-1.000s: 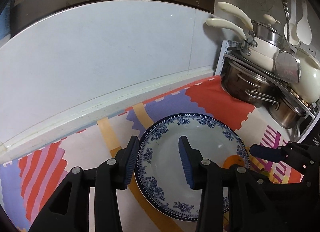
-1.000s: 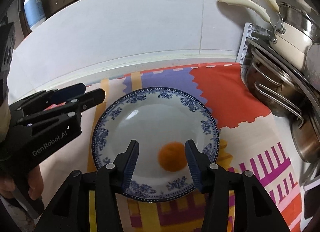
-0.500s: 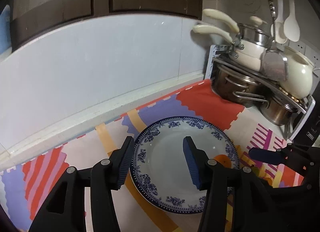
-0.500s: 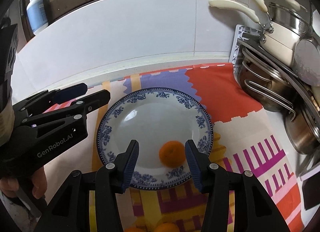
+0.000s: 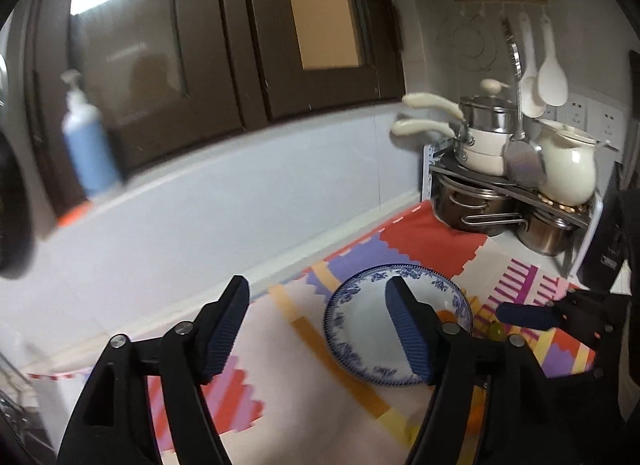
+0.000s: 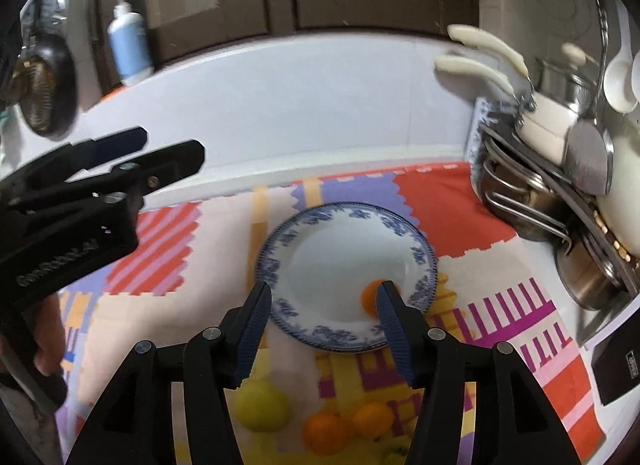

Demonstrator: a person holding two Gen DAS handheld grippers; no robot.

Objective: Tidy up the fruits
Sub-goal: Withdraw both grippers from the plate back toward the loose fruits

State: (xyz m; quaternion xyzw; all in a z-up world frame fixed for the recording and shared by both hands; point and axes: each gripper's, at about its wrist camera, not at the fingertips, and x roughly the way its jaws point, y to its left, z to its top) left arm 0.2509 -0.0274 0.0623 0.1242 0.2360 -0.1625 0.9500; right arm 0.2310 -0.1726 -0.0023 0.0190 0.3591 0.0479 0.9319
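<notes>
A blue-and-white plate [image 6: 320,261] lies on the colourful mat and holds one small orange [image 6: 369,297] near its right edge. The plate also shows in the left wrist view [image 5: 360,329]. My right gripper [image 6: 322,319] is open and empty, raised above the plate's near rim. In front of the plate lie a yellow-green fruit [image 6: 261,405] and two oranges [image 6: 325,431], [image 6: 374,419]. My left gripper [image 5: 316,327] is open and empty, held high left of the plate; it also shows in the right wrist view [image 6: 160,157].
A rack of steel pots and cream pans [image 5: 512,185] stands at the right, with ladles hanging above. A blue soap bottle [image 6: 130,45] sits on the window ledge. A white tiled wall [image 6: 280,113] runs behind the mat. A dark box [image 6: 616,365] lies at the right edge.
Both grippers have risen and pulled back from the plate, so more of the kitchen shows. The orange stays on the plate. Loose fruits have come into the right wrist view.
</notes>
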